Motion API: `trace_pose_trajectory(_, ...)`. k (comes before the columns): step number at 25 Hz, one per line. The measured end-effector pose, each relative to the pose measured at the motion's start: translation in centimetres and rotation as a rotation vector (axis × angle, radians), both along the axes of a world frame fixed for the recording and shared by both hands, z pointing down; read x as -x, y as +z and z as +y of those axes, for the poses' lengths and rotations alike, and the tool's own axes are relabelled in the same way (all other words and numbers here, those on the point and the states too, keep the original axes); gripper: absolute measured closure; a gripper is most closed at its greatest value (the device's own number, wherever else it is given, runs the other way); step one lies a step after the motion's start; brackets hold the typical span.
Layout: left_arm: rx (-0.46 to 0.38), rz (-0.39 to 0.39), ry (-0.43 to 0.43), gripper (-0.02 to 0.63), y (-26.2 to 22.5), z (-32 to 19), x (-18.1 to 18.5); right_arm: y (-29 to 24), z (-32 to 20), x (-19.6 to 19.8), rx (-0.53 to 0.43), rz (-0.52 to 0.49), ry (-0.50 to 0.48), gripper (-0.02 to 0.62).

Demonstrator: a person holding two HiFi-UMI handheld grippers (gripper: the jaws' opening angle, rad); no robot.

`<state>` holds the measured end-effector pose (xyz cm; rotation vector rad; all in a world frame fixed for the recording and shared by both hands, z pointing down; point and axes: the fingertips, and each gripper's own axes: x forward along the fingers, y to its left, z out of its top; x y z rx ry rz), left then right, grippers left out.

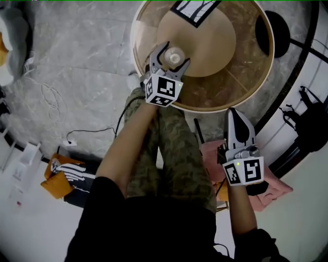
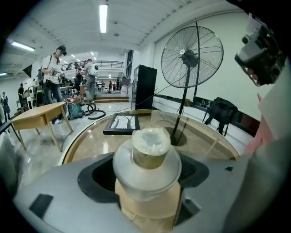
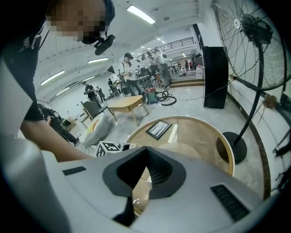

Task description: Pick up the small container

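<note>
The small container (image 1: pixel 175 54) is translucent white with a narrower cap. It stands on the round glass table (image 1: pixel 215 105), near its front left. My left gripper (image 1: pixel 174 57) reaches over the table rim, with its jaws wide apart on either side of the container. In the left gripper view the container (image 2: pixel 148 154) fills the gap between the dark pads (image 2: pixel 93 177), and a little space shows at each side. My right gripper (image 1: pixel 237 113) hangs below the table's edge over my lap. Its fingers are closed to a point with nothing in them, as the right gripper view (image 3: pixel 145 154) also shows.
A black-framed board (image 1: pixel 195 9) lies at the far side of the table. A standing fan (image 2: pixel 191 59) has its dark base (image 1: pixel 279 33) at the table's right. A pink cushion (image 1: pixel 266 189) lies at my right, and an orange bag (image 1: pixel 59 179) and cables lie on the floor at my left.
</note>
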<state>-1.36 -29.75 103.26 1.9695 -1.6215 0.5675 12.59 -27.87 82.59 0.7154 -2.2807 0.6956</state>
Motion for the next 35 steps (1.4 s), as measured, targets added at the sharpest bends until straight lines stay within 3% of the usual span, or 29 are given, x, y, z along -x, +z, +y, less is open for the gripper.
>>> trace_pose_trajectory(13,0.015,-0.016,0.026,0.247,0.1,-0.5,-0.2,0.5,0.0,-0.8,0.022,-0.023,0.049,0.580)
trace_pose_trajectory(19,-0.014,-0.016,0.041,0.249,-3.1,-0.7,-0.2,-1.1,-0.3,-0.1,0.007,-0.065,0.087,0.578)
trace_pose_trajectory(27,-0.050,-0.019,0.040,0.250,-11.9,-1.5,1.2,-5.8,-0.5,0.5,-0.069,-0.075,0.121,0.580)
trace_pose_trajectory(35,-0.061,0.009,0.073,0.250,-27.7,0.1,1.7,-16.6,-1.8,0.1,-0.169,-0.089,0.247,0.580)
